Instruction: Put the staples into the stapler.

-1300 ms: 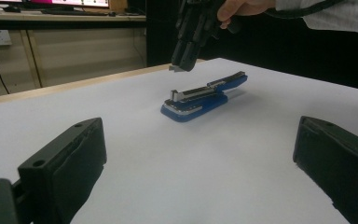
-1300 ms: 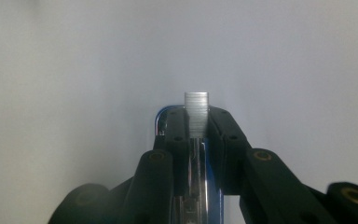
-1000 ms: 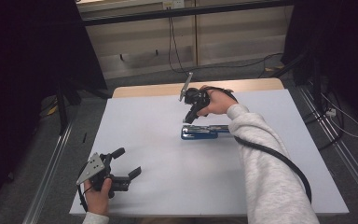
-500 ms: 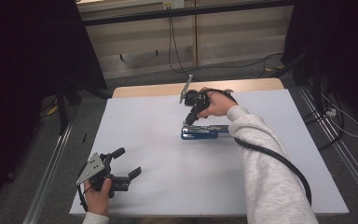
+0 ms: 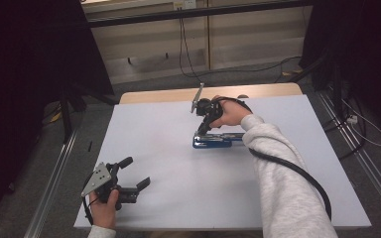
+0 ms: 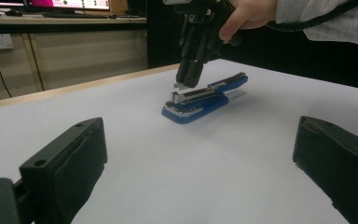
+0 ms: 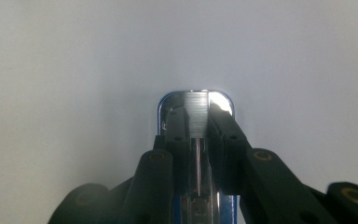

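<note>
Clearly unmarked, the blue stapler is clamped at its front by the right gripper; left gripper gapes.

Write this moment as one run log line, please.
right claw: nearly shut, holding thin metal strip above front of blue stapler | left claw: open, empty, near table corner | stapler: flat on white table
</note>
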{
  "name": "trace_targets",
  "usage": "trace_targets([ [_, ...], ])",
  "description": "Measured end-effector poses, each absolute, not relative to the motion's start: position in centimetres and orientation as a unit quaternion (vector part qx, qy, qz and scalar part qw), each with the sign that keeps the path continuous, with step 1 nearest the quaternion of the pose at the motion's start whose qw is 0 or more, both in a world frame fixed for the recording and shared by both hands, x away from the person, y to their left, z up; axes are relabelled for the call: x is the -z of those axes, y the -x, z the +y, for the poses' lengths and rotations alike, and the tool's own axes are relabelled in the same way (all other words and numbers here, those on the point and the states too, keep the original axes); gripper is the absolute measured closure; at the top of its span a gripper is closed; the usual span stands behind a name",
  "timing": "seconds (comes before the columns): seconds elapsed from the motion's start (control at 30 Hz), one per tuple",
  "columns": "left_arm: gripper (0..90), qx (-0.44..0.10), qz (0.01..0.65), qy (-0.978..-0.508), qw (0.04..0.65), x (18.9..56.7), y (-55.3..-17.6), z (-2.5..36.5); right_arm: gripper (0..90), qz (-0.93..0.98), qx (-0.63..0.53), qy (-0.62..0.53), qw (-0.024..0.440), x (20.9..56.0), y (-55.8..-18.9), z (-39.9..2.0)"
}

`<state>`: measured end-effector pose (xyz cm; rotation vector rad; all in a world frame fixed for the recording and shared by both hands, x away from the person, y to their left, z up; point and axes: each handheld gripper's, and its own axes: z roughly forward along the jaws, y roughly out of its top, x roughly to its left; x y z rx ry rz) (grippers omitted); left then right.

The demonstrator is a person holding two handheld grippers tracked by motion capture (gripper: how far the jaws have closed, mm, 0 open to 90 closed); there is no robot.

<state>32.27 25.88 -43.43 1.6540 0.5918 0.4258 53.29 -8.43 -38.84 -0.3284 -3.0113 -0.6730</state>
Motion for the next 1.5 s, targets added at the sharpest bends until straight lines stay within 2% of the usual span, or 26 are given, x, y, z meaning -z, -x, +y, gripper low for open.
trace_targets([
  [1.33, 2.9, -0.183, 0.258, -0.719, 0.618, 43.5, -32.3, 25.8, 78.1, -0.973, 0.201, 0.109, 0.024, 39.8, -53.4, -8.2],
  [1.4, 2.9, -0.183, 0.258, -0.720, 0.618, 43.5, -32.3, 25.8, 77.0, -0.973, 0.205, 0.108, 0.024, 39.9, -53.4, -8.1],
  [1.5, 2.9, -0.182, 0.259, -0.721, 0.617, 43.5, -32.3, 25.7, 70.1, -0.970, 0.214, 0.114, 0.021, 39.9, -53.5, -8.2],
])
